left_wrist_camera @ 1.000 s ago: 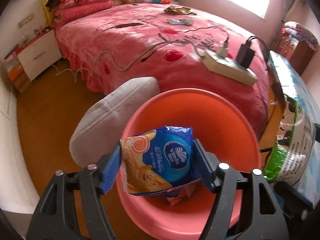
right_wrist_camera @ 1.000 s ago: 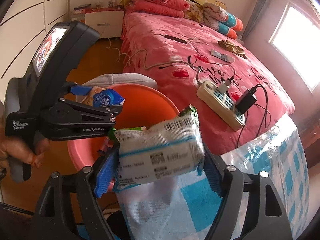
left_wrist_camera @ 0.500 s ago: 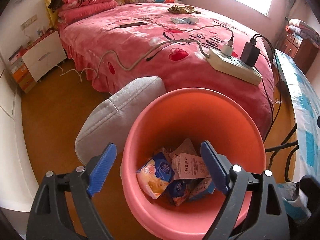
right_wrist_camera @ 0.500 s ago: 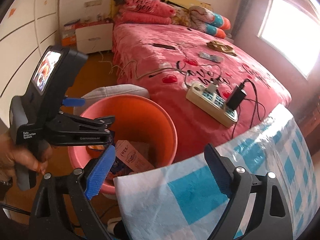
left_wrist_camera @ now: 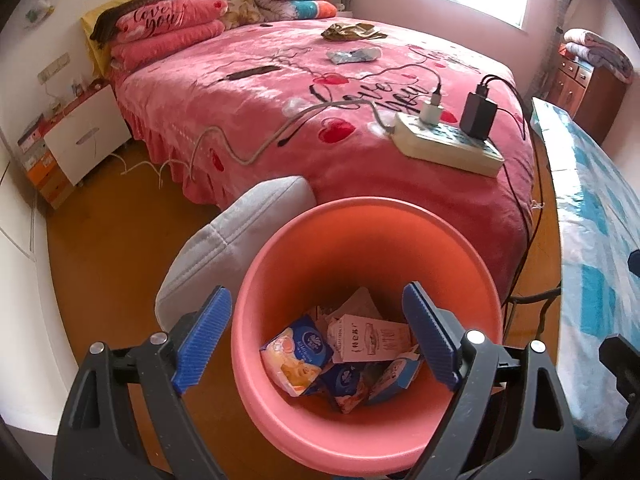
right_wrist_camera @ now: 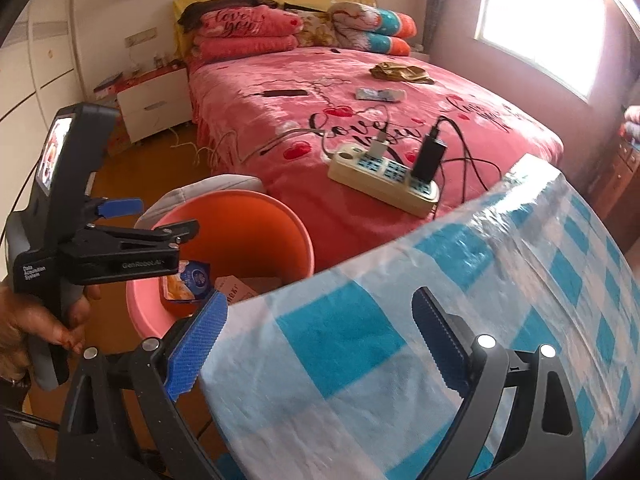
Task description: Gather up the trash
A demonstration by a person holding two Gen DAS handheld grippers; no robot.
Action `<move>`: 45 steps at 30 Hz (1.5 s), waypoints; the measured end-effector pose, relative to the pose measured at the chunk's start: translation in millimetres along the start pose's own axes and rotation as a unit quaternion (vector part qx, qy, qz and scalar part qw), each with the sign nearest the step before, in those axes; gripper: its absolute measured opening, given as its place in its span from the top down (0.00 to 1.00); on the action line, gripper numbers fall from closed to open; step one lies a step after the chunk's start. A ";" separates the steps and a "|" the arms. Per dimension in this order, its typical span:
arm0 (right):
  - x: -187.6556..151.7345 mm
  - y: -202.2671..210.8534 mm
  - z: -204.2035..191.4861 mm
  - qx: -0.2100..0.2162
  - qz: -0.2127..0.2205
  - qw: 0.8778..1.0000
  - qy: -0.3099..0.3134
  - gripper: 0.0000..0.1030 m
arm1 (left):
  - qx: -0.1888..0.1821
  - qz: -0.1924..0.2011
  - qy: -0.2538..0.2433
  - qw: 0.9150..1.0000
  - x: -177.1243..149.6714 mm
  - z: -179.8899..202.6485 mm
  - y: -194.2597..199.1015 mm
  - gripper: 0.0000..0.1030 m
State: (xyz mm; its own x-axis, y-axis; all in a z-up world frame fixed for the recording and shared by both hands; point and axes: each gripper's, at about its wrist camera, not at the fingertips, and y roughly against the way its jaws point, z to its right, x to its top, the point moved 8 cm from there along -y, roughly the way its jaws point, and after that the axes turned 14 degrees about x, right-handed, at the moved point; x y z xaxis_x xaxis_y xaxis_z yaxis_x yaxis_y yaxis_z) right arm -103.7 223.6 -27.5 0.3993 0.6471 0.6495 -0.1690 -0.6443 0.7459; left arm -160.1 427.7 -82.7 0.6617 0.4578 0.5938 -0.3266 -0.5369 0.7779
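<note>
Several packets lie in the bin [left_wrist_camera: 360,436] at lower centre; both grippers [left_wrist_camera: 316,340] [right_wrist_camera: 320,344] gape empty; wrappers [left_wrist_camera: 354,55] remain on the bed [left_wrist_camera: 248,120].

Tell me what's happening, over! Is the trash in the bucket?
Left tool open, empty, over the pink bucket. Right tool open, empty, over the checked tablecloth. Wrappers lie in the bucket. Nothing blocking.
</note>
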 end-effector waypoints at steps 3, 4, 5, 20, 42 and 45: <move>-4.0 7.5 7.1 -0.002 0.006 1.000 -0.014 0.10 | -0.002 0.007 -0.005 1.000 3.2 6.5 8.9 0.13; -5.7 11.3 10.8 -0.002 0.010 1.000 -0.020 0.10 | -0.003 0.009 -0.007 1.000 4.6 8.7 10.7 0.13; -6.9 14.0 13.7 -0.003 0.013 1.000 -0.025 0.10 | -0.003 0.013 -0.010 1.000 5.6 11.3 13.6 0.12; -38.6 59.6 56.3 -0.029 0.055 0.994 -0.089 0.09 | -0.018 0.048 -0.040 0.998 14.0 54.2 55.2 0.07; -89.1 112.8 109.7 -0.055 0.101 0.981 -0.159 0.08 | -0.022 0.100 -0.108 0.989 15.7 121.5 108.0 0.06; -93.6 119.3 114.2 -0.058 0.108 0.979 -0.165 0.08 | -0.026 0.104 -0.115 0.988 13.5 129.5 113.9 0.06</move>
State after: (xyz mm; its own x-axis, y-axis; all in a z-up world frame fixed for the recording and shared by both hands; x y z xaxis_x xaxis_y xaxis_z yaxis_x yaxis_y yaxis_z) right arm -58.3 39.5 -16.3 0.6086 0.3219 0.7253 -0.3749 -0.6889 0.6204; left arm -100.9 280.9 -12.7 0.7101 0.1660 0.6842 -0.5017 -0.5625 0.6572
